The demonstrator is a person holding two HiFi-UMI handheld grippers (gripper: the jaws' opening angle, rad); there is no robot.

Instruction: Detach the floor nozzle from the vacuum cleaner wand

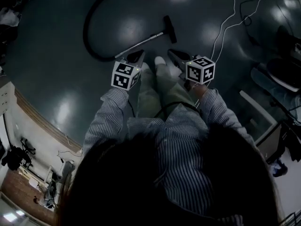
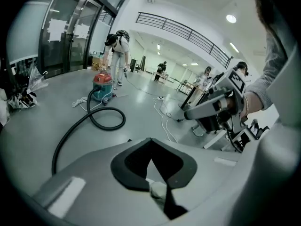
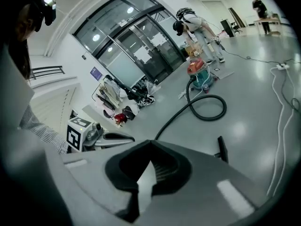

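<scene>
Item: floor nozzle [image 1: 170, 29], a dark bar lying on the grey floor [image 1: 56, 69] at upper centre of the head view. It was joined to the wand's far end. Its long axis ran near up-and-down in the frame, crosswise to the wand.

Item: wand [image 1: 141, 44], a slim metal tube lying flat. Its long axis slanted from lower left, just beside the left gripper, to upper right, with the nozzle end pointing toward the upper right.

Item: hose [image 1: 91, 27], black, curving in a wide loop from the wand's near end across the upper left of the frame.

Item: canister [image 2: 102, 87], red and teal, standing well apart from the nozzle, with a bent-over person beside it.

Item: left gripper [image 1: 140, 54], held above the floor near the wand's lower end. Its fingers [image 2: 127, 166] were closed together with nothing between them.

Item: right gripper [image 1: 173, 52], held just right of the person's shoes and below the nozzle in the frame. Its fingers [image 3: 120, 173] were closed together and gripped nothing.

Item: white cables [image 1: 225, 27], trailing over the floor at upper right
</scene>
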